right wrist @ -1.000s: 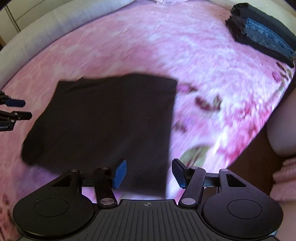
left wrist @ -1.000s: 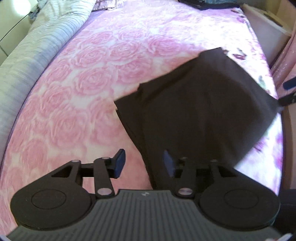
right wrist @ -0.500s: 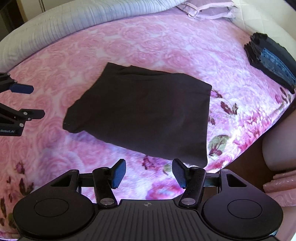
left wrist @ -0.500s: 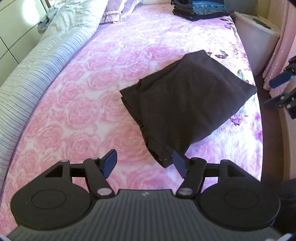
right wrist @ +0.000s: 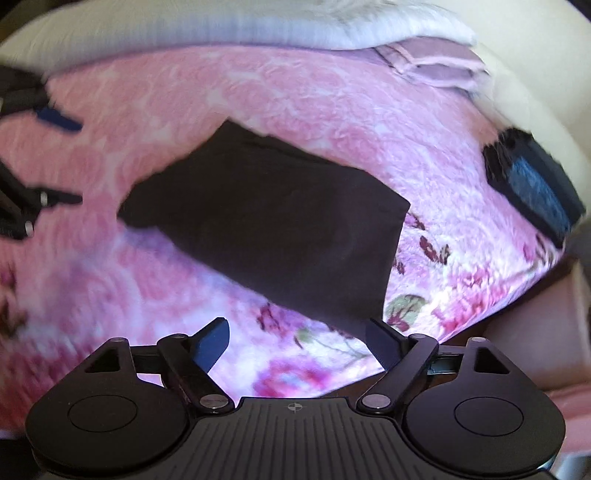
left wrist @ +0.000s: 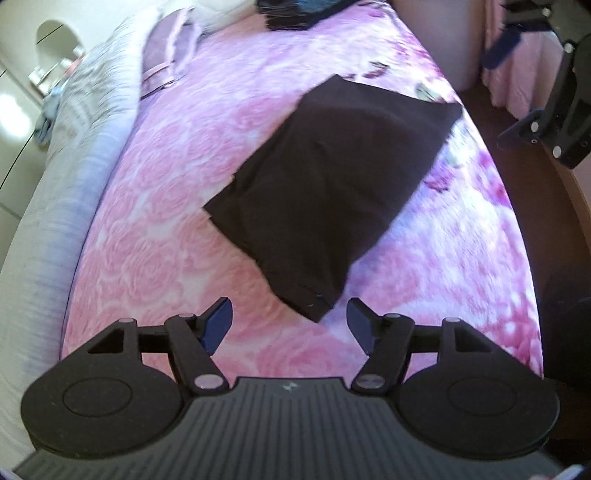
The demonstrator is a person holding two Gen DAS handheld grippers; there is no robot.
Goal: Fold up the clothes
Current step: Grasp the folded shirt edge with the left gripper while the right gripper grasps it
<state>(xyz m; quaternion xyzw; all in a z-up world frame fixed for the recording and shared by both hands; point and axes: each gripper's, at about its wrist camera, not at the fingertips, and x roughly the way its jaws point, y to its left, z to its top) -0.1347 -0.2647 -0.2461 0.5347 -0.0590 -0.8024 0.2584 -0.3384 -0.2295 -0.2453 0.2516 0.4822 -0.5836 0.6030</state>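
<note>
A folded dark brown garment (left wrist: 332, 184) lies flat on the pink rose-print bedspread (left wrist: 166, 206). It also shows in the right wrist view (right wrist: 273, 225). My left gripper (left wrist: 290, 323) is open and empty, held above the bed just short of the garment's near corner. My right gripper (right wrist: 295, 343) is open and empty, above the garment's near edge by the bed's side. Each gripper shows in the other's view: the right one at the upper right (left wrist: 546, 110), the left one at the left edge (right wrist: 33, 177).
A stack of folded dark and blue clothes (right wrist: 532, 188) lies at the far end of the bed, also in the left wrist view (left wrist: 295, 11). A grey-white striped duvet (left wrist: 62, 192) and a lilac pillow (right wrist: 436, 62) line the far side. A pink curtain (left wrist: 517, 81) hangs past the bed edge.
Both grippers have let go of the garment, opened wider and pulled back and up from it. The garment now lies flat on the bed.
</note>
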